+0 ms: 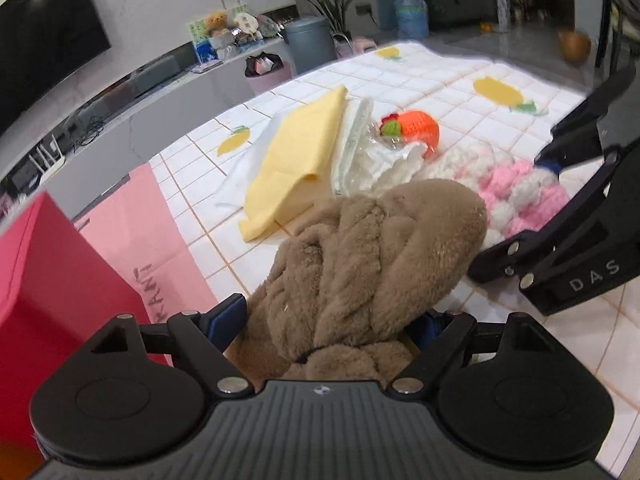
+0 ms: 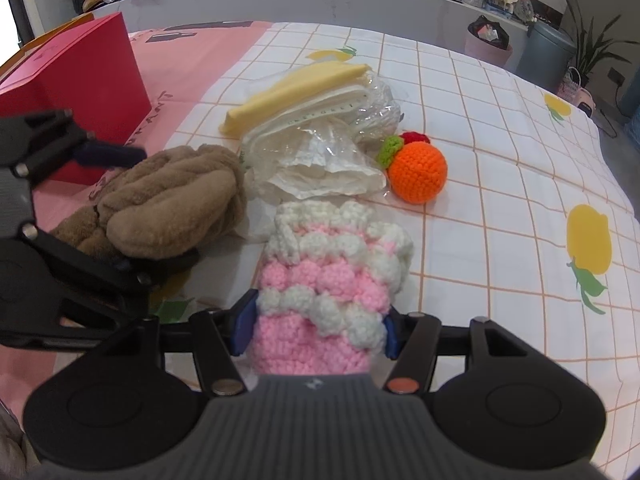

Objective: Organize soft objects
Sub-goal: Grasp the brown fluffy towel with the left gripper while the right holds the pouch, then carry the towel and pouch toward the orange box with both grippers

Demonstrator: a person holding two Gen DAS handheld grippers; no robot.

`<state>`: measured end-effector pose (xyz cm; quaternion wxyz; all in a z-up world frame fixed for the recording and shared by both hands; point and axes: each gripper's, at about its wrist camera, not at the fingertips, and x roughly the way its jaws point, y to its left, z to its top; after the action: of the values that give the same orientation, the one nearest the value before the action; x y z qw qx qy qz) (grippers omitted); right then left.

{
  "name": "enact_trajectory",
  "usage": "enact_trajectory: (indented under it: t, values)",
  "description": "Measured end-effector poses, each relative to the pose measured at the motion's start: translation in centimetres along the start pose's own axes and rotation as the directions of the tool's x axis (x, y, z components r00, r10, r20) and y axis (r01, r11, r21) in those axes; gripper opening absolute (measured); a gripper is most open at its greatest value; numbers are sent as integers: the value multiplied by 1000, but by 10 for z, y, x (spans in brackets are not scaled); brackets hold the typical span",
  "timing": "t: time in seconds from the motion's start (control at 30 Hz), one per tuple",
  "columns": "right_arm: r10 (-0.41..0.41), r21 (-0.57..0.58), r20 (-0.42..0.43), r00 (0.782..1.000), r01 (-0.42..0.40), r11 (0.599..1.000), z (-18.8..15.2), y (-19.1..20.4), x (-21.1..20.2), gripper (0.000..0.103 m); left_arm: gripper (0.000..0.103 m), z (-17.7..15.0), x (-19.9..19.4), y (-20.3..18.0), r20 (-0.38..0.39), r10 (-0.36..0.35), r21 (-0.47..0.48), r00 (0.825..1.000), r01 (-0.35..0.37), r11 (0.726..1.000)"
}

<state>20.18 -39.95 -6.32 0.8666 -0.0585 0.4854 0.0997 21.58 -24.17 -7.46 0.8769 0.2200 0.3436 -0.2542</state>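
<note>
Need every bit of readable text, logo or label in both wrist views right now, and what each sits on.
"DAS": on the right gripper body, cut off at the picture's edge.
"KANT", partly hidden: grey letters on the pink bag lying flat by the red box.
Grey printed line on the white packet inside clear plastic: too small to read.
Small emblem on the left gripper housing: no letters legible.
Shelf cards in the background: blurred.

Soft cloth and yarn over a printed sheet, matt black plastic around them.

The brown plush bundle is thick, fuzzy pile; the pink-and-white knit piece is chunky, bobbled yarn; the orange ball is tight crochet. The yellow cloth looks smooth and matt, the clear wrapper crinkled and glossy. The checked bench cover is flat printed fabric. The red box is smooth card.
</note>
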Motion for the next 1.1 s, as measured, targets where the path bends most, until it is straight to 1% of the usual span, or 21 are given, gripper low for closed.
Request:
enact_trajectory:
  t: [0.03, 0.07, 0.1, 0.13, 0.17, 0.2, 0.23, 0.27, 0.3, 0.37, 0.47, 0.53, 0.6, 0.67, 0.77, 0.83, 0.93, 1.03, 1.1]
  values:
    - [1, 1, 1, 1000, -1, 1000, 0, 0, 0, 59, 90, -2, -1, 2, 7, -9, -18, 1000, 9, 1000]
    - [0, 0, 2, 1000, 0, 1000, 0, 0, 0, 59, 87, -2, -3, 4, 11, -17, -34, 1000, 18, 999]
    - [0, 1, 2, 1000, 0, 1000, -1, 0, 0, 59, 77, -3, -4, 4, 13, -23, -49, 1000, 24, 999]
    - [-1, 2, 3, 1000, 1, 1000, -1, 0, 0, 59, 65, -3, -5, 4, 13, -14, -62, 1000, 15, 998]
    - [-2, 3, 3, 1000, 2, 1000, -1, 0, -1, 59, 63, -2, -6, 4, 7, 2, -71, 1000, -2, 997]
    - [-2, 5, 4, 1000, 2, 1000, -1, 0, -1, 59, 58, 0, -6, 5, -6, -3, -82, 1000, 2, 997]
    - [-3, 7, 6, 1000, 3, 1000, -2, 0, -1, 59, 57, 1, -8, 7, -7, -23, -106, 1000, 22, 994]
    - [-3, 7, 10, 1000, 3, 1000, -2, 0, -2, 59, 57, 2, -10, 10, 1, -39, -131, 999, 38, 991]
    - [-3, 5, 11, 1000, 3, 1000, -3, 0, -2, 58, 56, 3, -12, 12, 6, -39, -142, 999, 40, 989]
    - [-4, 10, -3, 1000, 4, 1000, -1, 0, -3, 56, 56, 5, -20, 15, 22, -26, -140, 999, 28, 990]
    - [-22, 31, -11, 1000, 22, 999, 5, 4, -9, 50, 56, 10, -36, 26, 46, -26, -176, 999, 34, 984]
    - [-33, 30, 6, 999, 33, 999, 9, 11, -19, 44, 56, 15, -49, 37, 63, -22, -209, 998, 35, 977]
    - [-39, 57, 12, 999, 38, 998, 15, 15, -28, 44, 57, 20, -62, 48, 78, -9, -222, 997, 26, 975]
    - [-45, 72, 19, 999, 44, 996, 21, 20, -38, 44, 57, 25, -80, 61, 111, 6, -227, 994, 20, 974]
    - [-64, 94, 78, 995, 56, 994, 28, 31, -58, 44, 57, 31, -111, 82, 161, 35, -230, 986, 3, 973]
    - [-60, 127, 107, 992, 46, 991, 36, 38, -72, 44, 57, 34, -131, 94, 185, 62, -228, 981, -18, 973]
    - [-52, 132, 147, 988, 33, 991, 50, 55, -92, 44, 57, 33, -163, 121, 228, 97, -246, 969, -39, 968]
    - [-58, 90, 190, 980, 41, 995, 68, 84, -112, 44, 57, 25, -189, 150, 244, 131, -300, 961, -53, 952]
    - [-49, 62, 224, 973, 36, 997, 81, 106, -125, 44, 57, 16, -203, 170, 242, 154, -346, 958, -63, 936]
